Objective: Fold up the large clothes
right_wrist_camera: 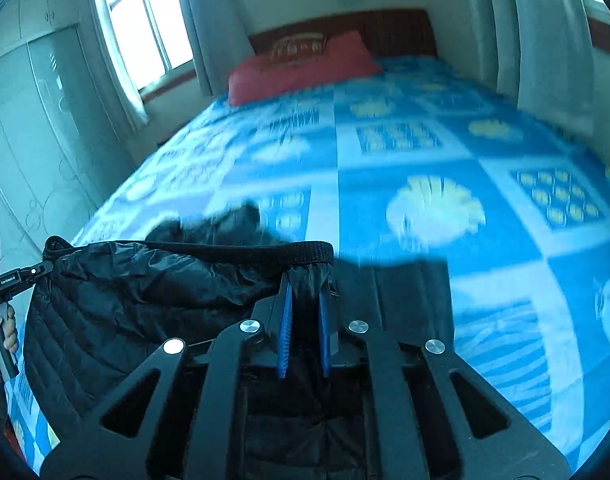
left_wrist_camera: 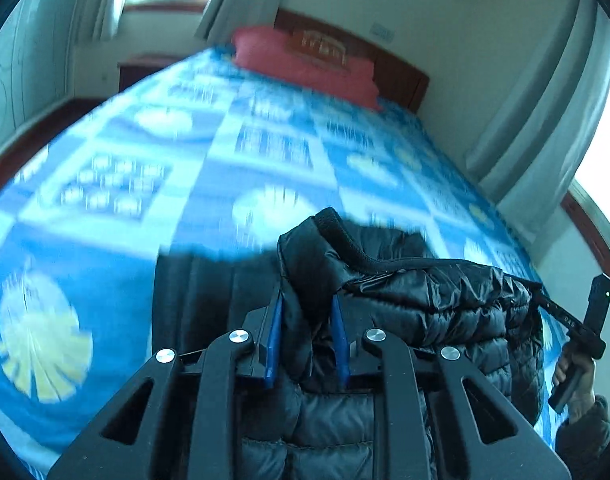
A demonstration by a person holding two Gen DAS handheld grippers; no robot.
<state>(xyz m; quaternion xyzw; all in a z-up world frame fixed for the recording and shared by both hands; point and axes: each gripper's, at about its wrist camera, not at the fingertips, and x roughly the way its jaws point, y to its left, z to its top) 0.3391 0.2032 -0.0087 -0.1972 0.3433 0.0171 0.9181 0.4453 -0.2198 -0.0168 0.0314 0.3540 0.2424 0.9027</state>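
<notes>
Here, left gripper (left_wrist_camera: 307, 312) clamped on bunched fabric of black puffer jacket (left_wrist_camera: 425, 300), lifted over blue patterned bedspread (left_wrist_camera: 125, 160). Right gripper (right_wrist_camera: 307, 300) pinched tight on jacket's ribbed edge. Red pillow (right_wrist_camera: 301, 68) beyond.

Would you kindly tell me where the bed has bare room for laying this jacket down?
Bare blue bedspread runs from the black jacket up to the red pillow. Crowded only near the foot, under the jacket.
</notes>
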